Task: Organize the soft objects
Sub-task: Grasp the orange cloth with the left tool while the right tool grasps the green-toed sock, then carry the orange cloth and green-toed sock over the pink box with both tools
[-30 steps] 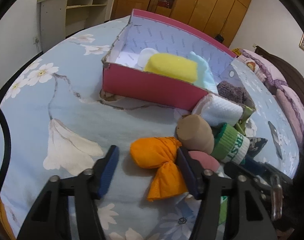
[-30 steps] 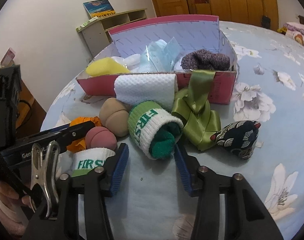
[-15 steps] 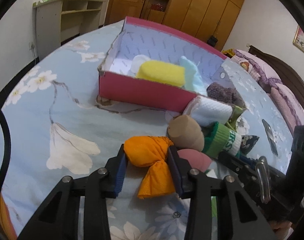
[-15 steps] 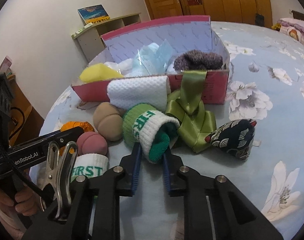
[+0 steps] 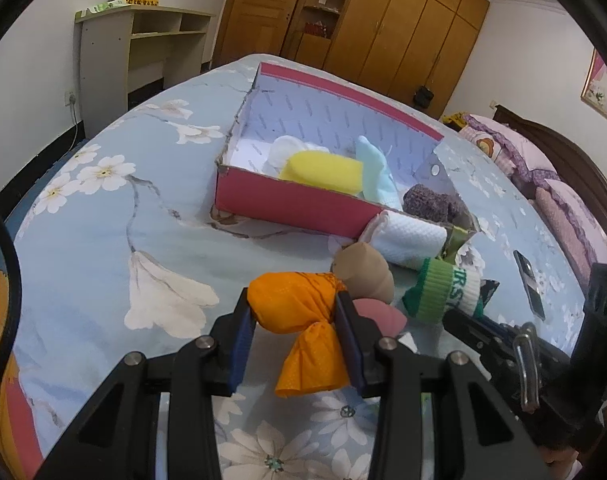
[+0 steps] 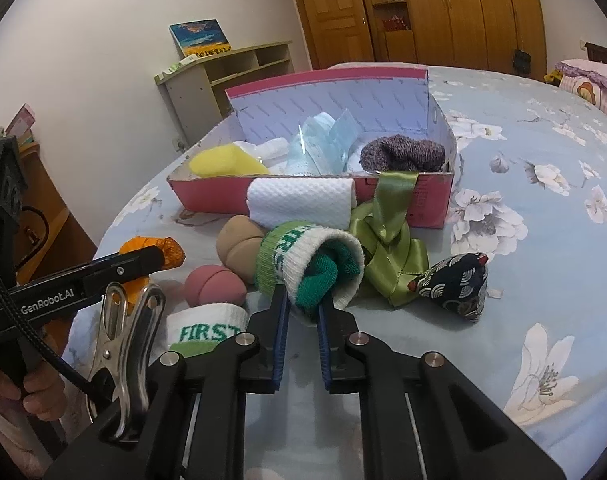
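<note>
A pink cardboard box (image 5: 287,204) on the flowered bed holds a yellow sponge (image 5: 323,166), a light blue cloth (image 5: 377,172) and a purple knit piece (image 5: 433,202). My left gripper (image 5: 293,320) is shut on an orange cloth bundle (image 5: 295,306) and holds it just above the bed. My right gripper (image 6: 303,306) is shut on a rolled green and white sock (image 6: 309,266), which also shows in the left wrist view (image 5: 443,294). The box also shows in the right wrist view (image 6: 431,200).
In front of the box lie a white rolled towel (image 6: 299,202), a tan ball (image 6: 239,246), a pink ball (image 6: 213,286), a second rolled sock (image 6: 205,330), a green ribbon (image 6: 387,240) and a dark patterned pouch (image 6: 451,286). A phone (image 5: 529,282) lies at the right.
Both grippers closed: the left on the orange bundle, the right on the green and white sock. Both objects now sit slightly lifted between the fingers.
</note>
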`<state>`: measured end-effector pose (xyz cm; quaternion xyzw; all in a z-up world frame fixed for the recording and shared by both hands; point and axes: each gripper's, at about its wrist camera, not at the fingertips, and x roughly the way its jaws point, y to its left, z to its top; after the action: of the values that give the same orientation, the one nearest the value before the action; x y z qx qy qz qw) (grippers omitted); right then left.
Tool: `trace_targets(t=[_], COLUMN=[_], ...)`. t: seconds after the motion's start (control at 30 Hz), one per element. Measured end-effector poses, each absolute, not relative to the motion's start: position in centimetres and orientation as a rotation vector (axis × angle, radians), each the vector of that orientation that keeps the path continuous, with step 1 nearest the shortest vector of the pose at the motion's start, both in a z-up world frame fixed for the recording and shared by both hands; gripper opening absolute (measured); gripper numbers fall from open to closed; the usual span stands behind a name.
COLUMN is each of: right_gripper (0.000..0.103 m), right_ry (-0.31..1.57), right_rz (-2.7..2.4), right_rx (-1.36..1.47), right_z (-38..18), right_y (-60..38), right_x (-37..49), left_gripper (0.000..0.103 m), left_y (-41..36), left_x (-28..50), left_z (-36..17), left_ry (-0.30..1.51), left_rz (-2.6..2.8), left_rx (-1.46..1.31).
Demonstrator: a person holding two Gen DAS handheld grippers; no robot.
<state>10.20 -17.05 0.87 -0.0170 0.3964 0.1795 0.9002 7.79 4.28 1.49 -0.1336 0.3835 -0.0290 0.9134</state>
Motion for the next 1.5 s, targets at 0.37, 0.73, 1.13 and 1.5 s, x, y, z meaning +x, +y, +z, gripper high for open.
trace_targets(t=[0.37,0.73,1.13,1.5], right_gripper=[0.014,0.014,0.014,0.014], right_ry=[0.773,0.747,0.736,0.717], right_rz=[0.382,0.394,0.397,0.399], right_rx=[-0.031,-0.041,-0.058,-0.103], right_z=[2.6,3.9,5.1,6.1], right_y=[-17.3,-17.5,-17.5,-16.8], right_x=[8.5,8.4,9.3,10.6], left_gripper=[0.041,0.041,0.041,0.041], left_y=[4.5,4.7,4.4,4.1], left_x=[7.1,7.7,10.9,14.4], left_z=[2.7,4.5,7.6,9.0], left_ry=[0.760,0.720,0.657,0.628], left_rz=[-0.068,-0.077,-0.083,-0.097], left_rx=[-0.283,-0.268,-0.204,-0.179])
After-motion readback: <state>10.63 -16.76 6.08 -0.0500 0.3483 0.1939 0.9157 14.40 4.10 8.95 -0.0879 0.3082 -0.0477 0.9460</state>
